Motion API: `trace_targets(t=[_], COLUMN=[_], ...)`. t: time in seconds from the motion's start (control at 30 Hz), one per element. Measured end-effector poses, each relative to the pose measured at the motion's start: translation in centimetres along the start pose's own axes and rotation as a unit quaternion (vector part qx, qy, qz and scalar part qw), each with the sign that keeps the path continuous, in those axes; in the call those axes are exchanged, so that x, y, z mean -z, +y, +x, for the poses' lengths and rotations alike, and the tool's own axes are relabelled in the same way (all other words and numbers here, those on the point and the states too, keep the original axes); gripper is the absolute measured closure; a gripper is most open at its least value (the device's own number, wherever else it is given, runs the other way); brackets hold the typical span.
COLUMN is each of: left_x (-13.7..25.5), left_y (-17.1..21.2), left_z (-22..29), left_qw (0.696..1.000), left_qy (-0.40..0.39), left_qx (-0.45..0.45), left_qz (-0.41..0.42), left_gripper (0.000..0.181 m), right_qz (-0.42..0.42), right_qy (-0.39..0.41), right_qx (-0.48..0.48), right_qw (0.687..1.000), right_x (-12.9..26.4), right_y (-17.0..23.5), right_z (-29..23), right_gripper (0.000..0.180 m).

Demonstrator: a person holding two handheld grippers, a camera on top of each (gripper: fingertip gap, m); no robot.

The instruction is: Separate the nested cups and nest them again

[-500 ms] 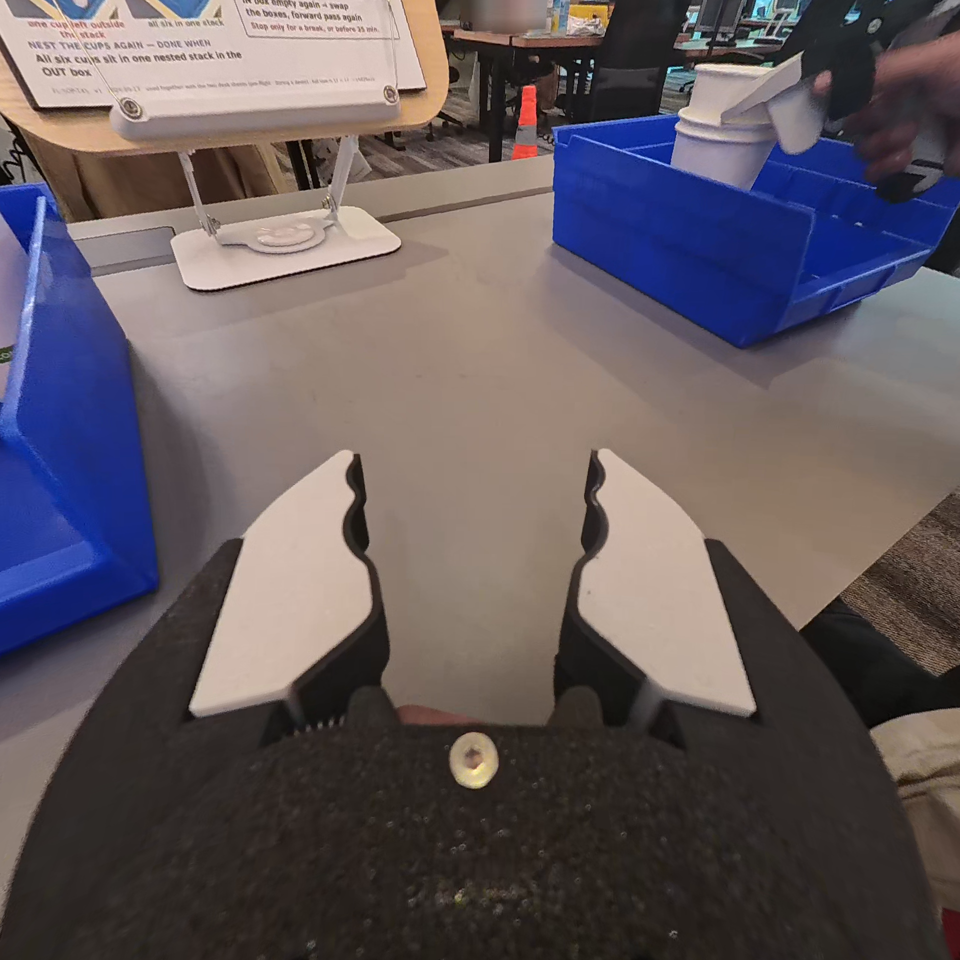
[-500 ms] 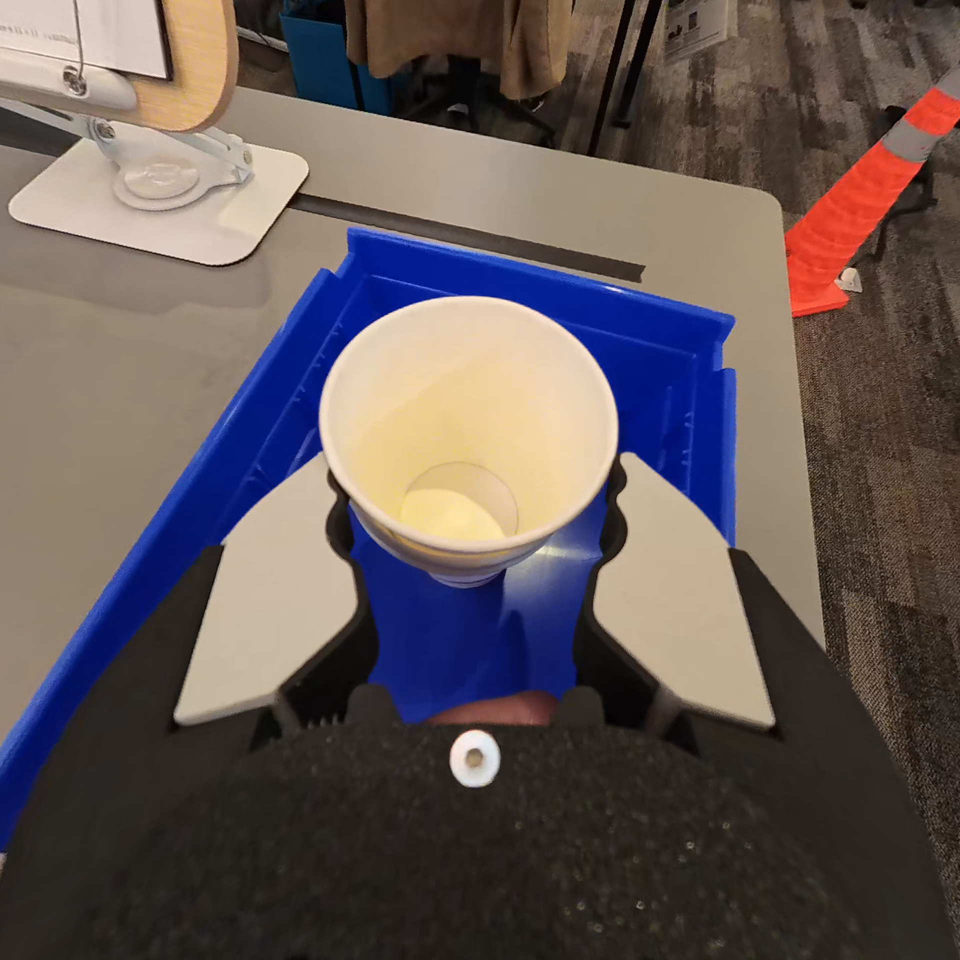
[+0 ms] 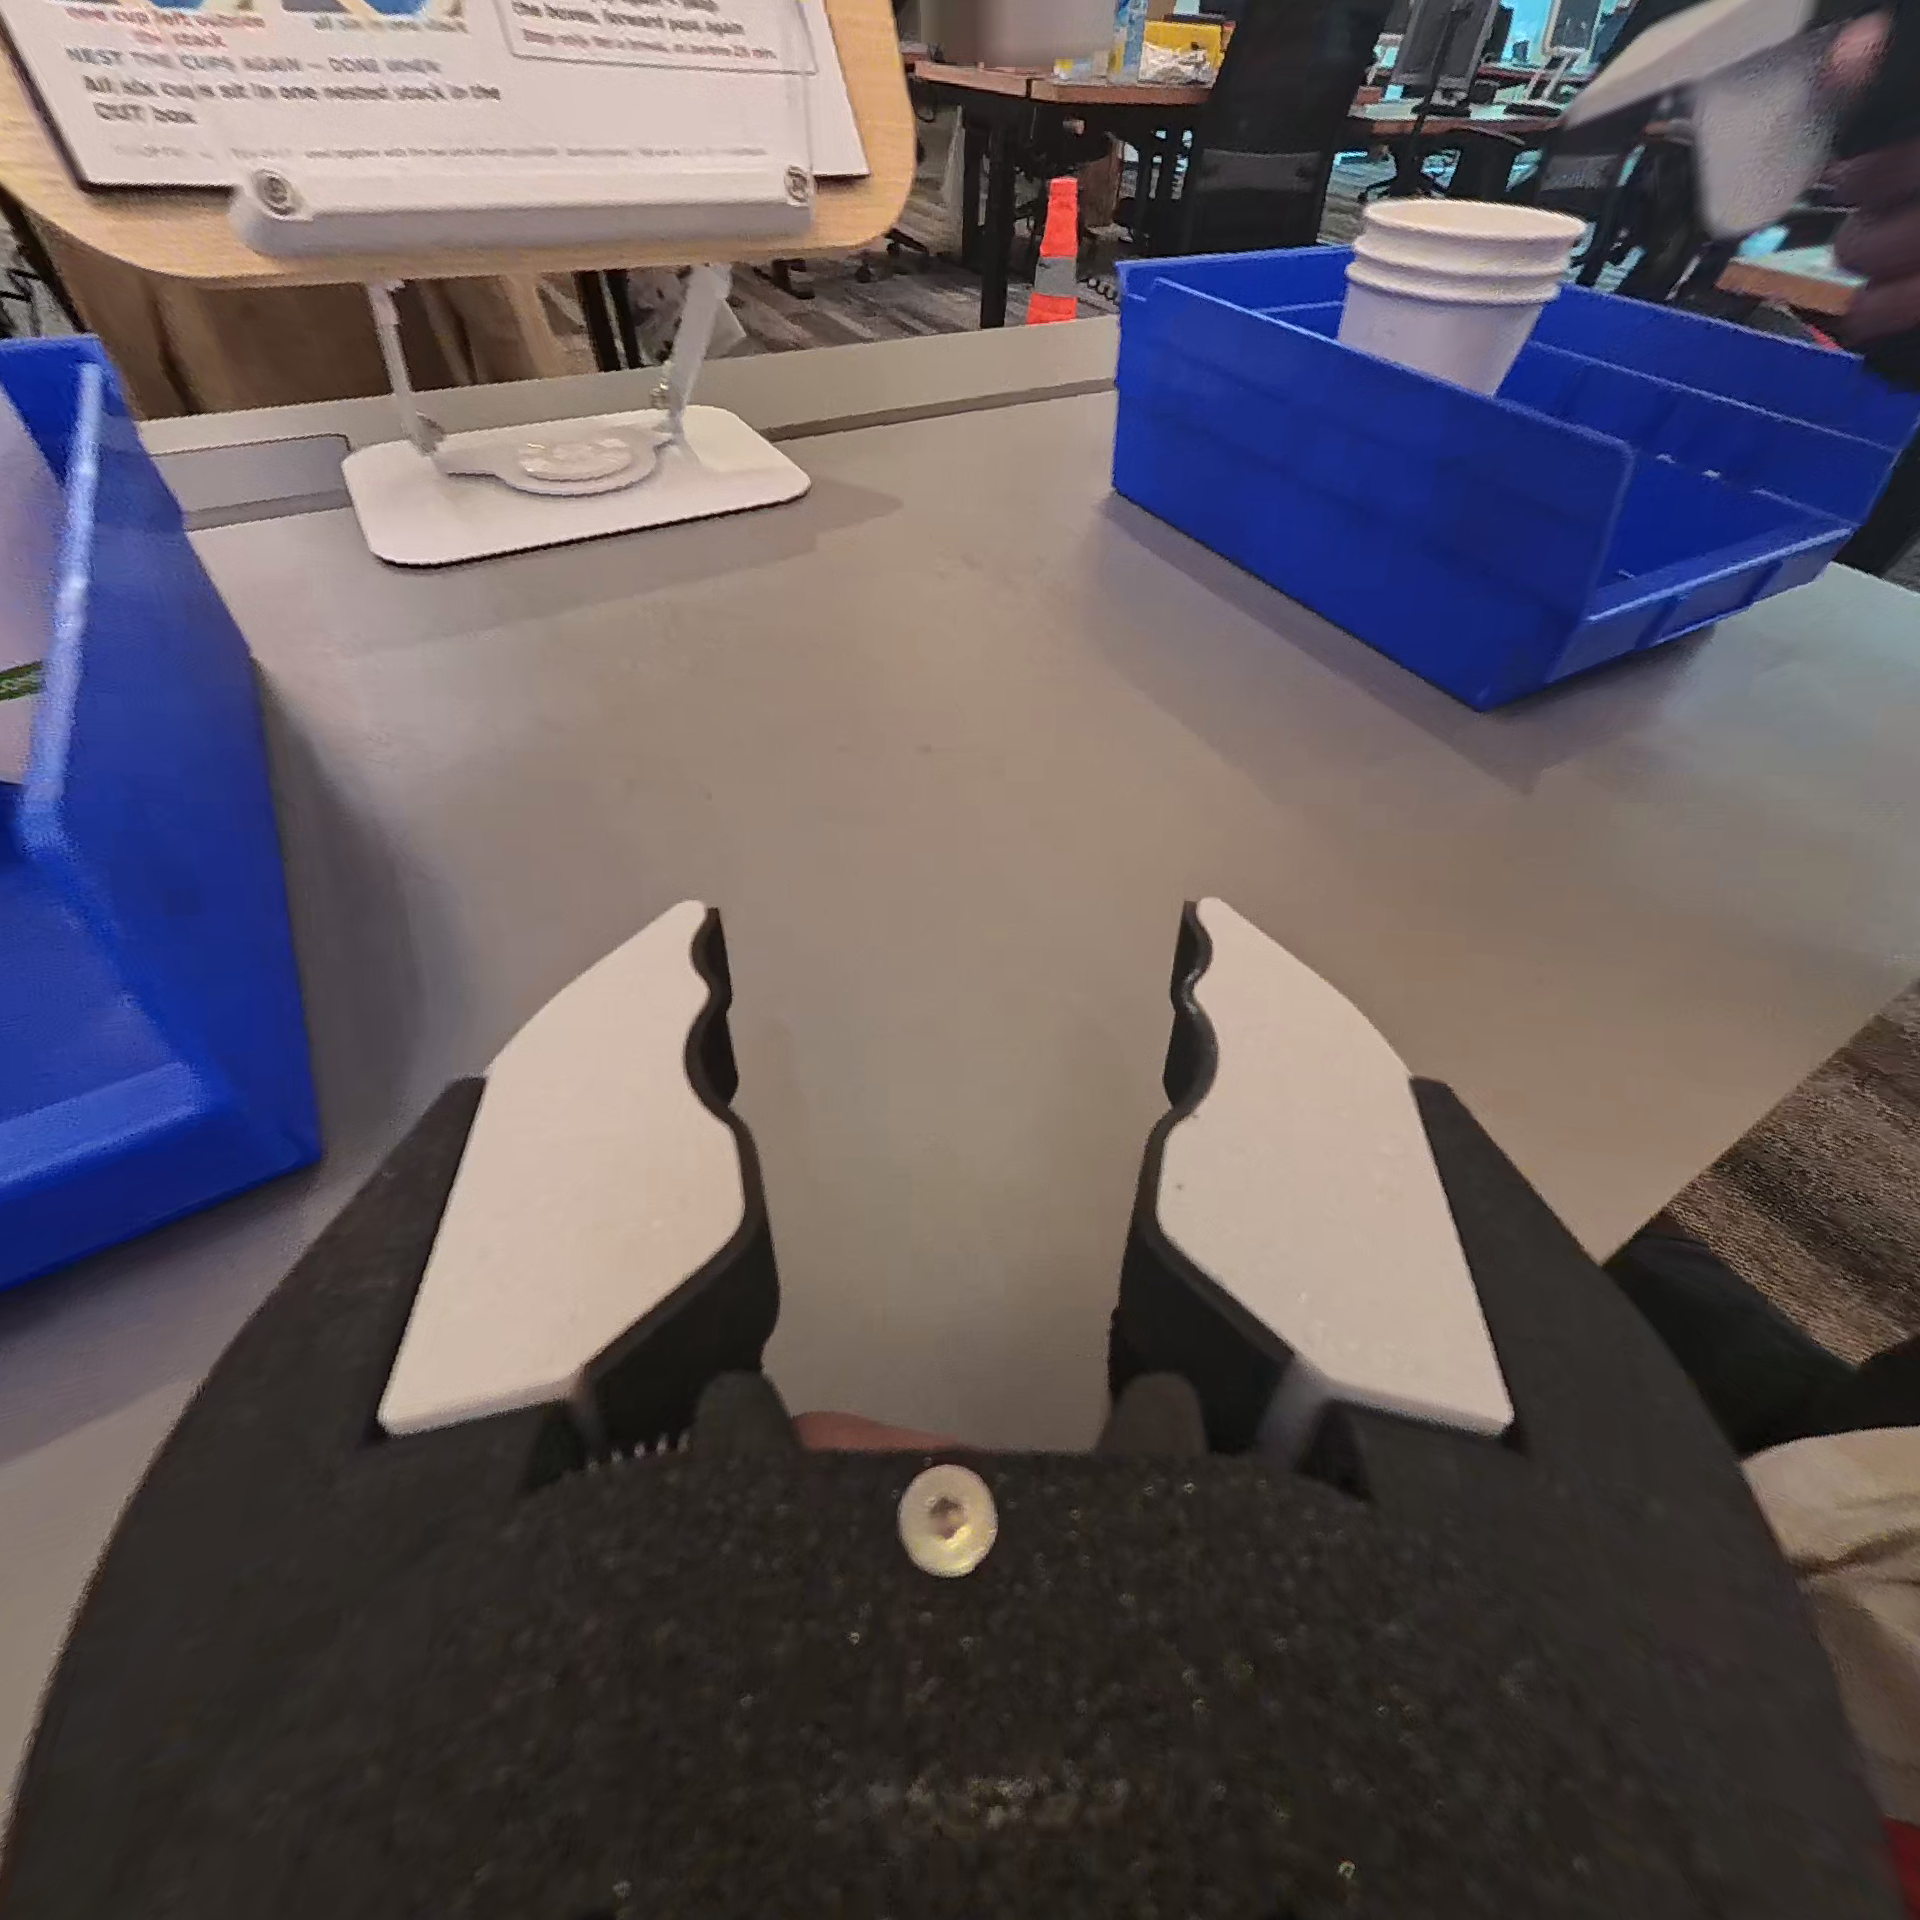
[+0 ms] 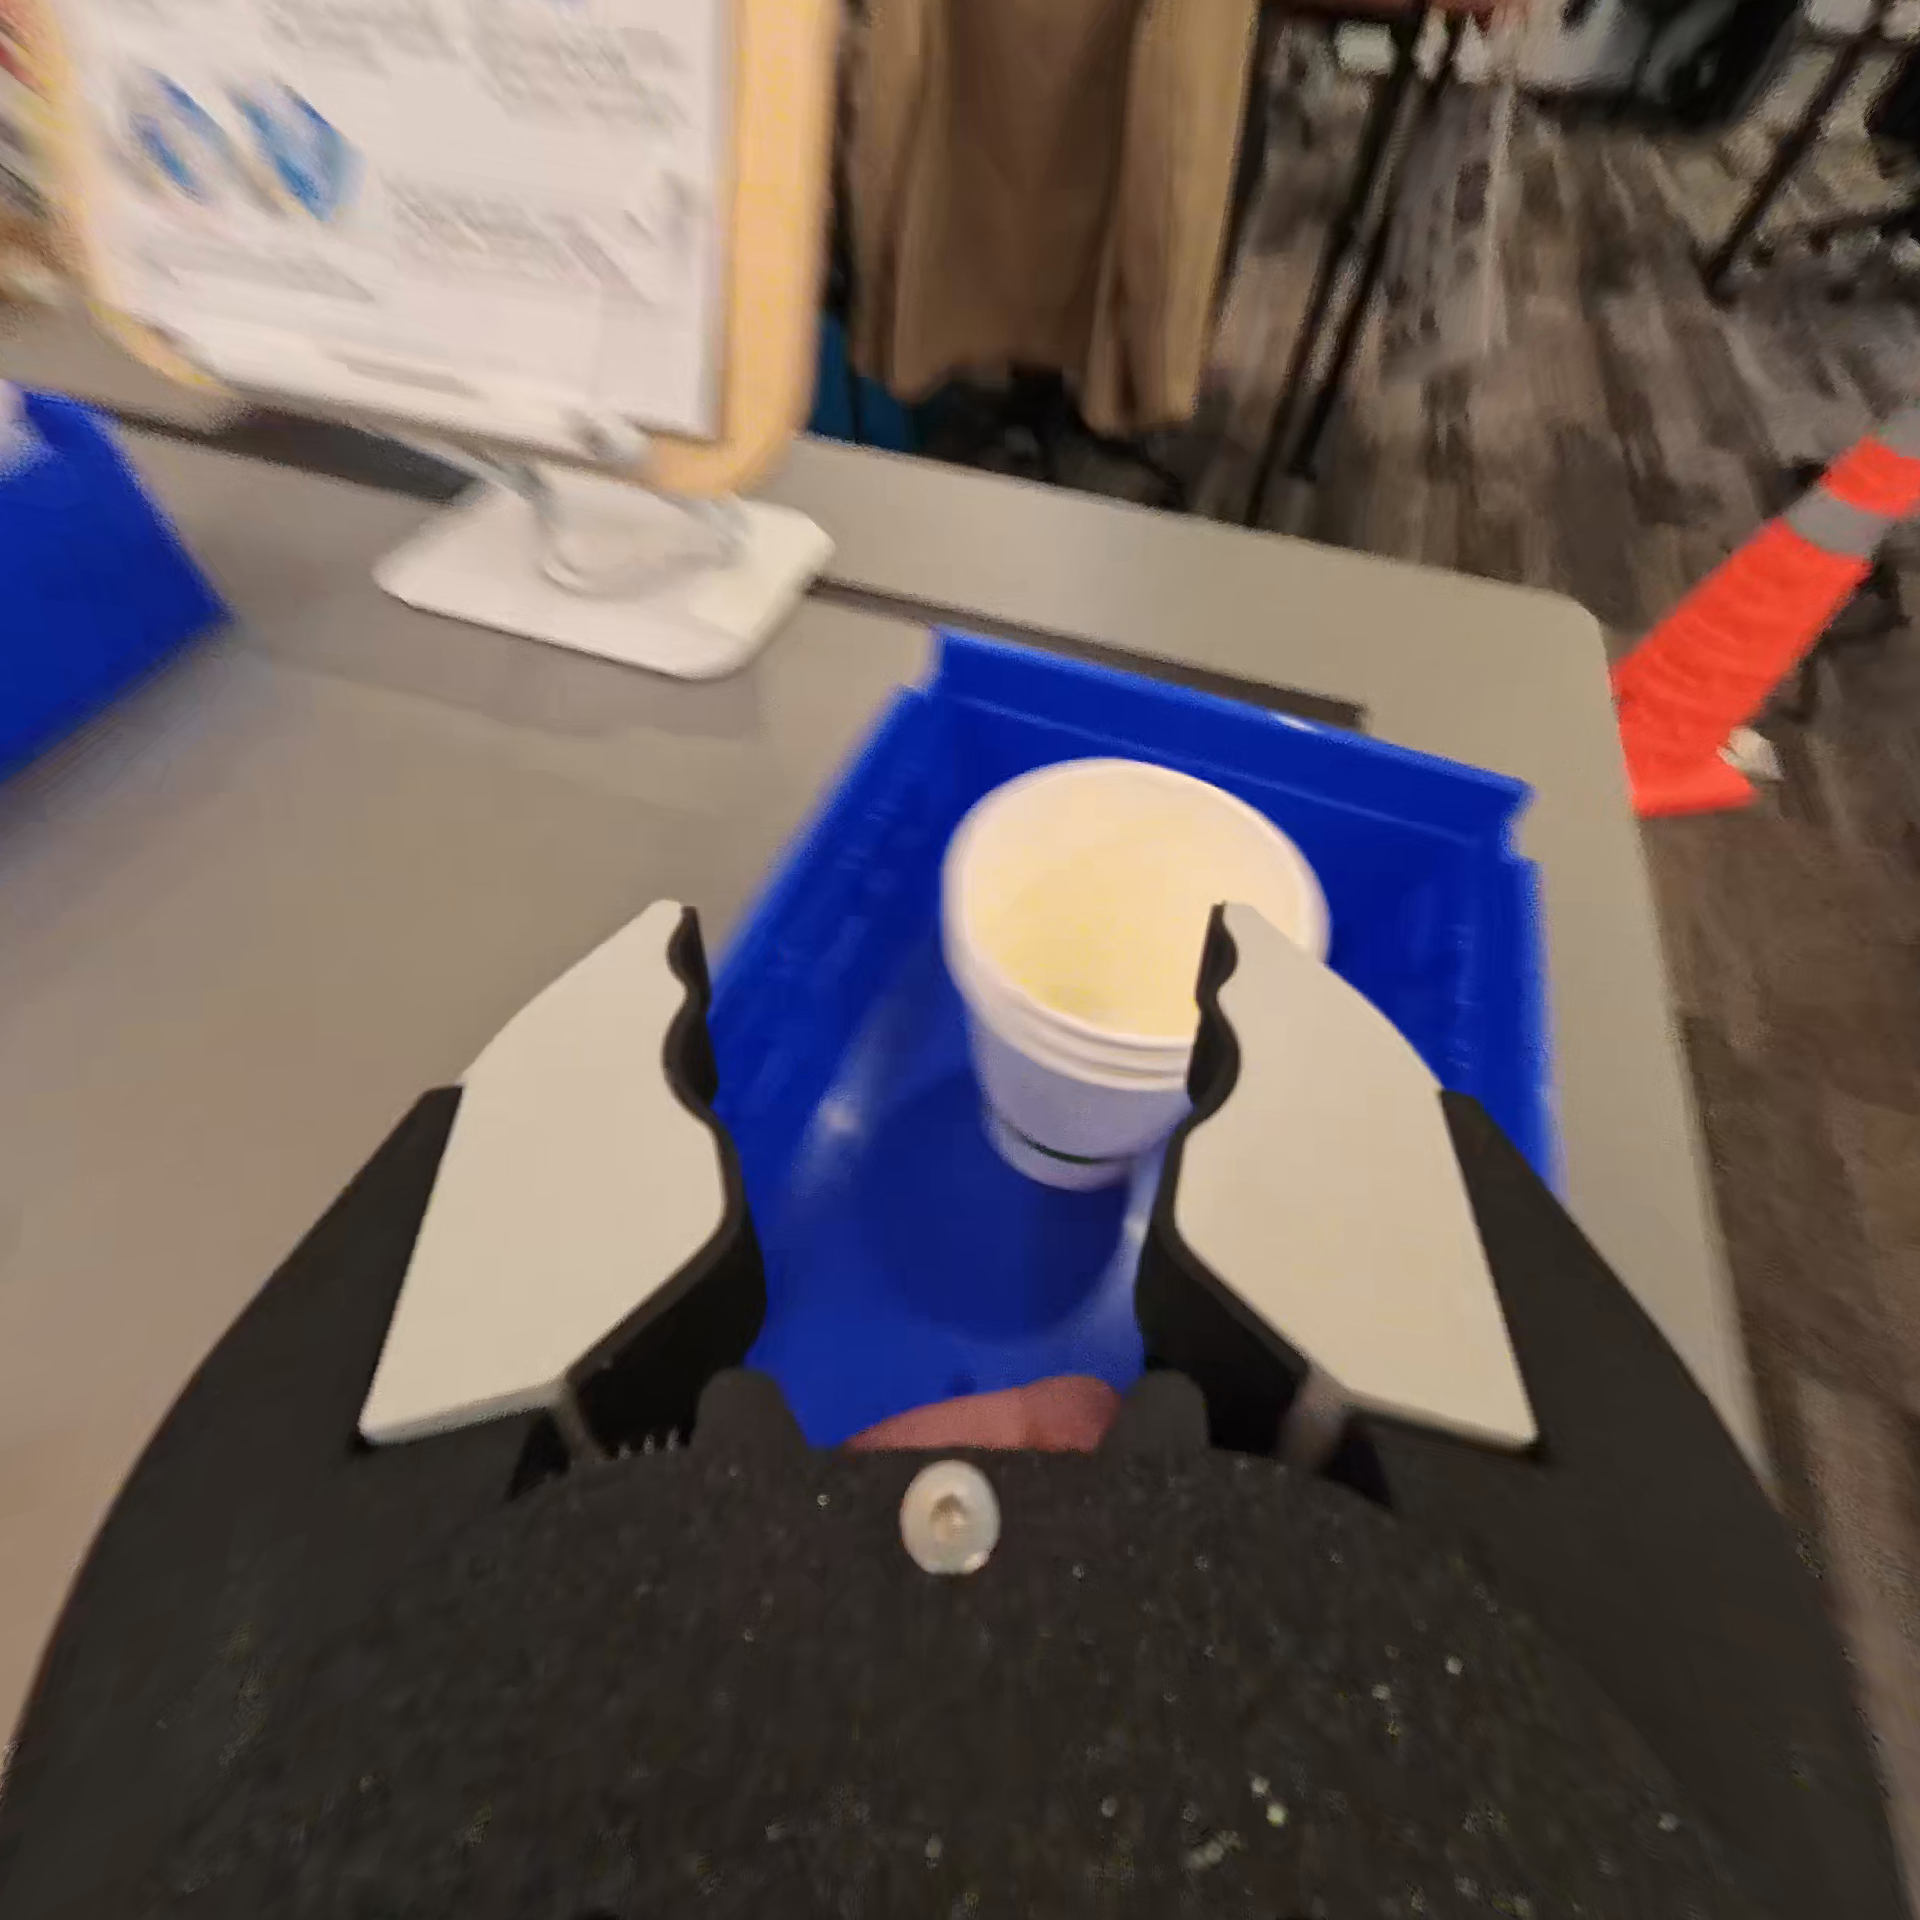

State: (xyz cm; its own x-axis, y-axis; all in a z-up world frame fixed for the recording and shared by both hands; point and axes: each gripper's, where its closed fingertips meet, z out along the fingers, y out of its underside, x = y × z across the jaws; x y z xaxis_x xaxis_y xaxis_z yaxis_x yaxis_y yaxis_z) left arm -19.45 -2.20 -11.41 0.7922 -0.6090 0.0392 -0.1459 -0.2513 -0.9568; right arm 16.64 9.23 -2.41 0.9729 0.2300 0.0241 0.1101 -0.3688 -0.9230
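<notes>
Left hand-held gripper (image 3: 951, 966) spread wide, empty, over bare grey counter (image 3: 935, 727). Right hand-held gripper (image 4: 951, 971) also wide, empty, above blue bin (image 4: 1434, 831). White nested cup stack (image 4: 1091, 997) stands upright inside that bin, beyond.

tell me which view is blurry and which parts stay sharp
Right wrist view: motion-smeared throughout, worst on the instruction board and blue bin; cup stack soft. Left wrist view: left gripper and table crisp, right gripper smeared at the top right corner; wide-angle bending at edges.
</notes>
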Motion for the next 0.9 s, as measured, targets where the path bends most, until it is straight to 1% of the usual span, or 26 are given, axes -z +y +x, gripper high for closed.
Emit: trace_targets(t=[0.1, 0.2, 0.27, 0.33, 0.43, 0.47, 0.53, 0.6, 0.73, 0.77, 0.9], left_x=[0.3, 1.6, 2.8, 3.6, 3.4, 2.9, 1.6, 0.6, -1.1, -1.4, -2.3], left_y=[-0.1, -1.0, -2.1, -2.8, -3.6, -3.8, -4.0, -3.7, -2.1, -1.8, -1.1], left_z=[-2.3, -6.1, -9.8, -14.1, -20.4, -22.2, -25.4, -28.5, -32.7, -33.4, -34.4], left_qw=[0.999, 0.993, 0.986, 0.976, 0.960, 0.956, 0.949, 0.934, 0.905, 0.900, 0.891], left_qy=[-0.049, -0.114, -0.163, -0.208, -0.261, -0.271, -0.291, -0.329, -0.373, -0.380, -0.384], left_qx=[-0.007, 0.016, 0.042, 0.068, 0.099, 0.107, 0.109, 0.112, 0.157, 0.167, 0.182], left_qz=[-0.004, 0.003, 0.008, 0.000, -0.018, -0.030, -0.052, -0.079, -0.130, -0.134, -0.161], left_gripper=[0.097, 0.096, 0.096, 0.090, 0.084, 0.080, 0.078, 0.076, 0.074, 0.075, 0.090], right_qz=[0.080, 0.111, 0.092, 0.068, 0.020, 0.011, 0.005, -0.006, 0.002, 0.004, 0.007], right_qy=[-0.081, -0.156, -0.208, -0.254, -0.318, -0.328, -0.333, -0.340, -0.331, -0.331, -0.325], right_qx=[-0.034, -0.066, -0.088, -0.107, -0.120, -0.116, -0.104, -0.089, -0.086, -0.093, -0.114], right_qw=[0.993, 0.979, 0.970, 0.959, 0.940, 0.937, 0.937, 0.936, 0.940, 0.939, 0.939], right_x=[2.7, 3.9, 3.9, 3.8, 3.8, 3.8, 4.0, 4.3, 4.8, 4.9, 5.2], right_y=[-1.1, 0.6, 2.8, 5.0, 7.8, 8.4, 9.0, 9.3, 8.8, 8.6, 8.5], right_z=[-7.5, -15.0, -19.5, -23.1, -27.0, -27.7, -28.2, -28.4, -26.8, -26.4, -24.6], right_gripper=[0.092, 0.098, 0.098, 0.100, 0.101, 0.102, 0.104, 0.104, 0.105, 0.106, 0.108])
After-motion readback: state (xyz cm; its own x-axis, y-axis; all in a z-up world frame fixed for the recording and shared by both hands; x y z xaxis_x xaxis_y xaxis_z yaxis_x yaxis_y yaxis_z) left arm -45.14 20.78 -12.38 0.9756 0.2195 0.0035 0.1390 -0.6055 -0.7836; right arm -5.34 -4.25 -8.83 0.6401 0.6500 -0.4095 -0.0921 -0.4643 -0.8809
